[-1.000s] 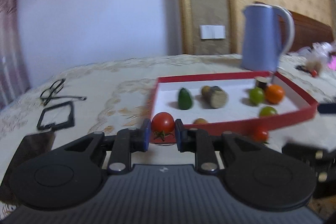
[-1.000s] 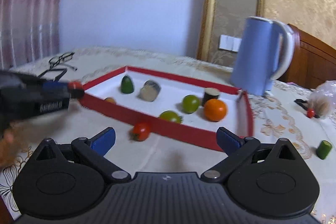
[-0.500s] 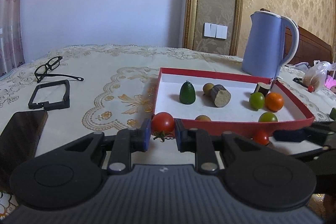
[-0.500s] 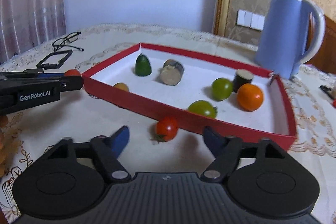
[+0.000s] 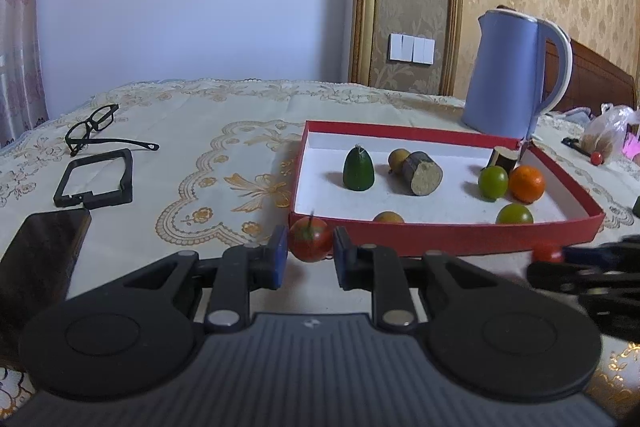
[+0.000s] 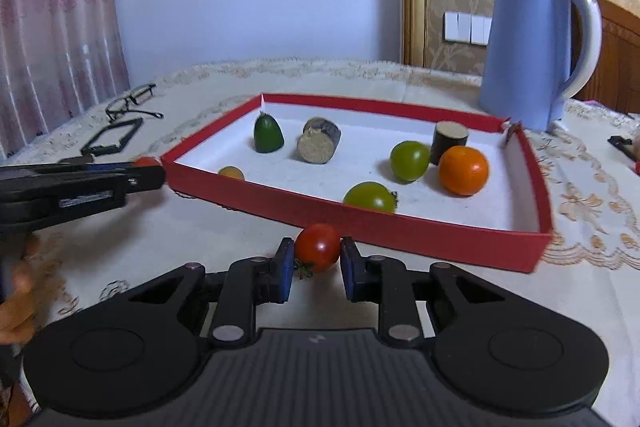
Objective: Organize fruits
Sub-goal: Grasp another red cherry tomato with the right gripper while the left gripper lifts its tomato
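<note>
A red-rimmed tray [image 5: 448, 239] [image 6: 420, 235] with a white floor holds a green avocado [image 5: 358, 174], a log piece [image 5: 422, 179], green tomatoes, an orange [image 5: 526, 183] and small yellow fruits. My left gripper [image 5: 310, 259] is shut on a red tomato [image 5: 311, 239] just outside the tray's near left corner. My right gripper [image 6: 316, 269] has closed around a second red tomato [image 6: 318, 247] on the cloth in front of the tray's near wall. The left gripper also shows in the right wrist view [image 6: 80, 183].
A blue kettle [image 5: 516, 75] stands behind the tray. Glasses [image 5: 94, 127], a black frame [image 5: 96, 179] and a dark phone [image 5: 36, 259] lie on the left of the tablecloth. A plastic bag [image 5: 608, 131] lies at the far right.
My right gripper has moved forward and closed its fingers on the red tomato in front of the tray. My left gripper keeps its tomato, which has tilted slightly in the grip.
</note>
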